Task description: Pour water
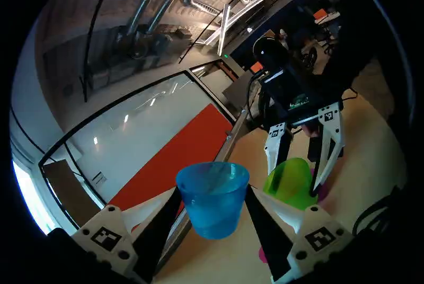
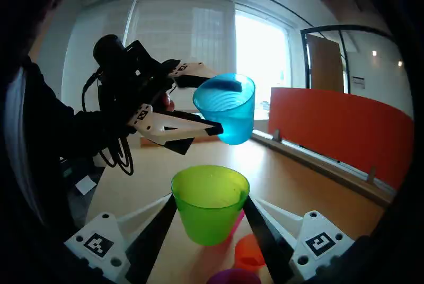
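The wooden table (image 2: 297, 188) spreads under your hands, with an orange partition (image 2: 339, 125) along its far side. Your left gripper (image 1: 213, 199) is clamped on the blue cup (image 1: 212, 210), a finger on each side, holding it up in the air, slightly tilted. Your right gripper (image 2: 210, 204) squeezes the green cup (image 2: 210, 215) the same way, lower and apart from the blue cup. A small orange cup (image 2: 249, 252) and a purple cup (image 2: 236, 277) sit below the green cup.
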Tool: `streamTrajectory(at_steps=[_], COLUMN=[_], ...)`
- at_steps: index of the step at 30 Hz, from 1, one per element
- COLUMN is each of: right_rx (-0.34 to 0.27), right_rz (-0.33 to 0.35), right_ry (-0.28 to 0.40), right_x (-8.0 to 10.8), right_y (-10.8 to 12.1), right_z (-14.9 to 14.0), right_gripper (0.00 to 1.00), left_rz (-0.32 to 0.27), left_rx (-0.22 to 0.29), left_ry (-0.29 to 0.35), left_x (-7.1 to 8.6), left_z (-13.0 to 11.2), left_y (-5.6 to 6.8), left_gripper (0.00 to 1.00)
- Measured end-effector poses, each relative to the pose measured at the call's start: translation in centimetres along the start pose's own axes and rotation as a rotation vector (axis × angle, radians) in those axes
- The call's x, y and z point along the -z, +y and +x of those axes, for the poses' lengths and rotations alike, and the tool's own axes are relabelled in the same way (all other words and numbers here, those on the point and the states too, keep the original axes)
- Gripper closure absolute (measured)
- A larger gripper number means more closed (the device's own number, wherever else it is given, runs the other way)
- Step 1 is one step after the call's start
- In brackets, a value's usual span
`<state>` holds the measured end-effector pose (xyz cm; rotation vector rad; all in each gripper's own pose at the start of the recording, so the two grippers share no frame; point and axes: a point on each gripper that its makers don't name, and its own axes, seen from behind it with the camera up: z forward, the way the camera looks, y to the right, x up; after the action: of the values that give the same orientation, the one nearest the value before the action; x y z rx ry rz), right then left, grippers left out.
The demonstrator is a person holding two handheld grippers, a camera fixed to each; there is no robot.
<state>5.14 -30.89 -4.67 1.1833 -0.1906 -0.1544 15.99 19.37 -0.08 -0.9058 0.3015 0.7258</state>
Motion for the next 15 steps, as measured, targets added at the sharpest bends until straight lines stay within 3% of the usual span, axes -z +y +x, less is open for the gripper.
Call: streamTrajectory(at_steps=[15], right_rx=[0.0], right_rz=[0.003], right_ry=[-0.002], right_x=[0.02], right_y=[-0.08], right_z=[0.04], right_gripper=[0.1], left_rz=[0.003], left_rx=[-0.058], left_ry=[0.0], left_x=[-0.08], left_z=[0.29], left_y=[0.08], left_gripper=[0.17])
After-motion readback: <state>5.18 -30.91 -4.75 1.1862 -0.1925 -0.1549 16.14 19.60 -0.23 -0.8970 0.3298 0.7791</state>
